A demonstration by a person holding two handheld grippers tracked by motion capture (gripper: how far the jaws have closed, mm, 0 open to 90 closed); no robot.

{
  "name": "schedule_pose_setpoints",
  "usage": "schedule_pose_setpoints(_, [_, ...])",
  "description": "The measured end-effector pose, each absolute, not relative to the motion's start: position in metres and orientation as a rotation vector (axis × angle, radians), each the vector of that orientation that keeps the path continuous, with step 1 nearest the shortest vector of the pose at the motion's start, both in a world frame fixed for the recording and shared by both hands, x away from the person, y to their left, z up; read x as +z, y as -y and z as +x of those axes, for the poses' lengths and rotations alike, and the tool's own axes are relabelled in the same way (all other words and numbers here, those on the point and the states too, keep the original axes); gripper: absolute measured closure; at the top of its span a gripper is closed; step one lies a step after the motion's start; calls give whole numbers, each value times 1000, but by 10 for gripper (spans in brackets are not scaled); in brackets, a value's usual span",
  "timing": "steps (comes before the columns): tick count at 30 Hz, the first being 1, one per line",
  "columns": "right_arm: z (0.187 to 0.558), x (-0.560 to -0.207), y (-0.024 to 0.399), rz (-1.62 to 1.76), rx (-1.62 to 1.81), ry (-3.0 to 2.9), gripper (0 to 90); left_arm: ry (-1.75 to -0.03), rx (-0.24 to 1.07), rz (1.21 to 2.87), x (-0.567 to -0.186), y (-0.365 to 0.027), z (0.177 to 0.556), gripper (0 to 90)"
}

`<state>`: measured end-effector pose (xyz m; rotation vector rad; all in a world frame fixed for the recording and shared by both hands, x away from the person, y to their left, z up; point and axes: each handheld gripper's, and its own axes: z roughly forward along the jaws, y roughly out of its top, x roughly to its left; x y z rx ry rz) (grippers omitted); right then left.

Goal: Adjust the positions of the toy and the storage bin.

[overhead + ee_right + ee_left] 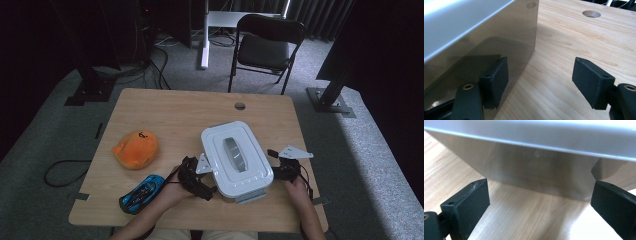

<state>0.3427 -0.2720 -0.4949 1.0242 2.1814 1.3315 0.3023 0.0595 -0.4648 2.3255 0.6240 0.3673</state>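
Both grippers flank the lidded white box (236,160): left gripper (199,181) at its nine o'clock, right gripper (282,165) at three. Each has its jaws spread, grasping nothing. Push level and evenly from both sides, so the box does not twist on the table (175,115).

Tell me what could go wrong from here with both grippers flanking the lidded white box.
1. The right gripper is open, with one of its fingers close against the box wall; a nudge could slide the box instead of gripping it.
2. The left gripper is open facing the slanted wall, so closing may slip on the smooth surface.
3. A shove toward the left could push the box toward the blue toy car and orange plush.
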Motion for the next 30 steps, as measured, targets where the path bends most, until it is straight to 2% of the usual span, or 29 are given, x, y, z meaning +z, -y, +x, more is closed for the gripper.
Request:
schedule_pose_setpoints(12, [335,-493,272,987,1359,-2221,285,-524,312,2337,-469,-53,281,24])
schedule_pose_setpoints(15, [339,-497,280,1031,1366,-2217,179,-550,296,2301,-474,-56,281,25])
schedule_pose_setpoints(22, [336,-494,297,1124,1387,-2122,161,-656,271,2273,-491,-70,289,25])
schedule_pose_setpoints(30, [328,-470,313,1167,1407,-2013,136,-715,252,2270,-510,-79,294,25])
